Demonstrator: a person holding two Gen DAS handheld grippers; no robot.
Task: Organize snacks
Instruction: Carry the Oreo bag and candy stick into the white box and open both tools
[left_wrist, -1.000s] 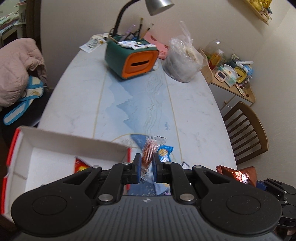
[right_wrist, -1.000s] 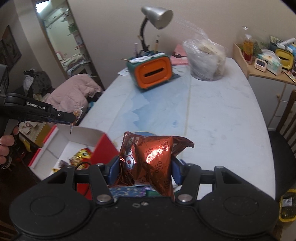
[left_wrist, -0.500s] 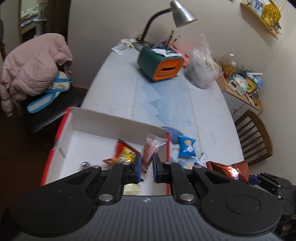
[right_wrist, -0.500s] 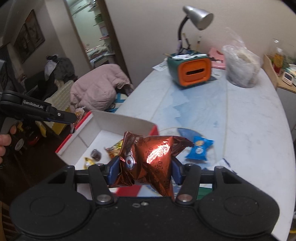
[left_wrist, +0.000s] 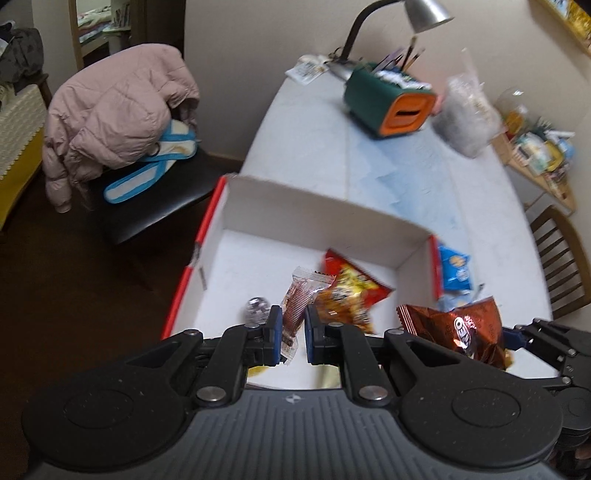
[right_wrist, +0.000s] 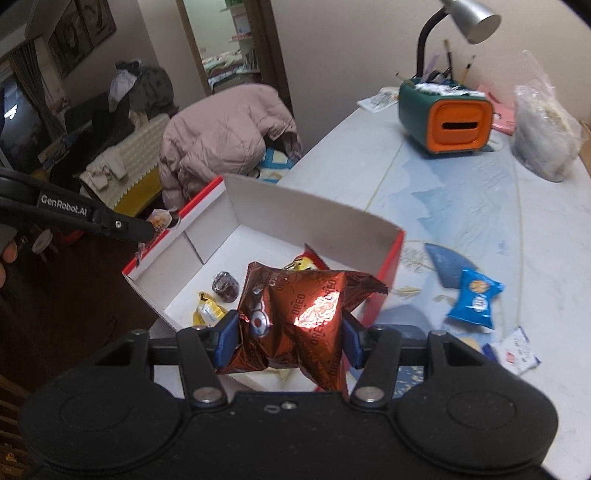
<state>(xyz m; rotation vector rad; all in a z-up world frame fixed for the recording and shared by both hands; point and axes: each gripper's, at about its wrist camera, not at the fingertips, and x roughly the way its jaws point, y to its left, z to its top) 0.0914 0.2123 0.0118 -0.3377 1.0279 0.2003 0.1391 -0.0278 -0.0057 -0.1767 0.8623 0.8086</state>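
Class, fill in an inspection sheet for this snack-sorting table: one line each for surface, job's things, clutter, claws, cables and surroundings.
Surface: pale marble-look table, blue patterned centre.
Job's things: red-and-white box at the table's near left edge, holding a red-yellow chip bag, a dark round sweet and a yellow packet; blue snack packet and small white packet lie outside on the table.
Clutter: green-orange desk organizer, desk lamp, clear plastic bag.
Claws: left claw shut on a clear-wrapped brown snack; right claw shut on an Oreo bag.
Cables: nothing seen.
Surroundings: pink jacket on a chair, wooden chair at right.
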